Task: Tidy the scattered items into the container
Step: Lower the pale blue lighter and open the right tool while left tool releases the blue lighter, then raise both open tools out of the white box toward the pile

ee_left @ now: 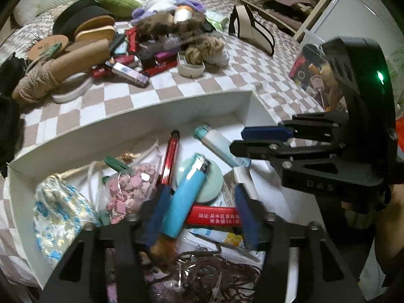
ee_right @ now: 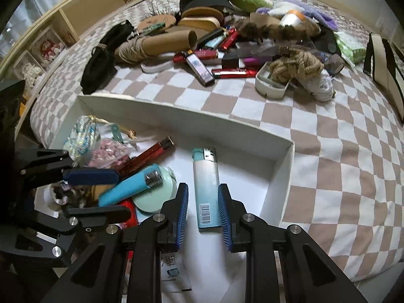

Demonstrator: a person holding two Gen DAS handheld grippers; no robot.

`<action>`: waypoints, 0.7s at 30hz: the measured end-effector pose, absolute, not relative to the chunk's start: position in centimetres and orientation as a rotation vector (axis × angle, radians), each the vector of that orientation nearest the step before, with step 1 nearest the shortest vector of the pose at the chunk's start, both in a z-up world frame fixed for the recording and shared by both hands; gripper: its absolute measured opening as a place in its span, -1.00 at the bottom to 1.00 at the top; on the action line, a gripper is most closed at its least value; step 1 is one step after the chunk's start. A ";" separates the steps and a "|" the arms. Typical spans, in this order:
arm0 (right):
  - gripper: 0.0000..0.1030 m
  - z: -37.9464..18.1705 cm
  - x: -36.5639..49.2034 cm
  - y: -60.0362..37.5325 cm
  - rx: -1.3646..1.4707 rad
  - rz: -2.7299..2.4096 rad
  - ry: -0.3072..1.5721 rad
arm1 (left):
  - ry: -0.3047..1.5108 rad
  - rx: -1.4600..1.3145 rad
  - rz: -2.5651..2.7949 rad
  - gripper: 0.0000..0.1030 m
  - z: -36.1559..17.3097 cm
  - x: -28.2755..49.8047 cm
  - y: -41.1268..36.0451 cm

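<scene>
A white open box [ee_left: 126, 116] [ee_right: 176, 116] lies on the checked bed. It holds a floral pouch [ee_left: 58, 214], a bag of pink bits [ee_left: 131, 189], a red stick lighter [ee_left: 170, 156] and tangled cord [ee_left: 214, 272]. My left gripper [ee_left: 202, 202] [ee_right: 121, 193] stands open over the box, with a blue lighter [ee_left: 186, 194] [ee_right: 131, 184] leaning loose against its left pad. My right gripper [ee_right: 203, 199] [ee_left: 237, 141] is open astride a white-and-teal lighter [ee_right: 205, 189] [ee_left: 217, 141] that lies flat on the box floor. Beyond the box is a heap of lighters [ee_left: 128, 73] [ee_right: 202, 68].
The heap also has a rope-wrapped cardboard tube [ee_left: 63, 65] [ee_right: 156, 43], coiled rope in a small tray [ee_right: 290, 70], slippers, plush toys and a black pouch [ee_right: 101, 65]. A black-and-cream bag [ee_left: 252, 32] [ee_right: 383, 60] lies right. A clear bin [ee_left: 313, 75] and shelves [ee_right: 75, 17] flank the bed.
</scene>
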State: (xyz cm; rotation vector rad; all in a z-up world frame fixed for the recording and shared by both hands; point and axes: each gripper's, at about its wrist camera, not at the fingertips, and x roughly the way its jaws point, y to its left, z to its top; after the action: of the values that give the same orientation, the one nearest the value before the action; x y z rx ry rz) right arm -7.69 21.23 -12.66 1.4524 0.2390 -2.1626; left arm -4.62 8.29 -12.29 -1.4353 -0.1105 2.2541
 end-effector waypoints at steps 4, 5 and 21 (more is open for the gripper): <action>-0.53 -11.7 -7.4 21.2 1.415 -2.174 0.228 | -0.134 -1.412 2.279 0.12 -11.4 -4.8 7.5; -0.53 -11.4 -7.4 21.2 1.405 -2.179 0.219 | -0.143 -1.406 2.283 0.12 -11.1 -4.9 7.3; -0.52 -5.3 -9.0 22.5 1.177 -2.258 -0.002 | -0.198 -1.277 2.414 0.13 -6.2 -6.5 3.6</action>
State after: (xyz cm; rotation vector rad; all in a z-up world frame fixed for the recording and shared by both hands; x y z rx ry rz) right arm -9.02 22.46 -5.32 1.1771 -0.0021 -2.2581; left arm -6.47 3.64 -6.23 -1.2768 -0.1982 2.4135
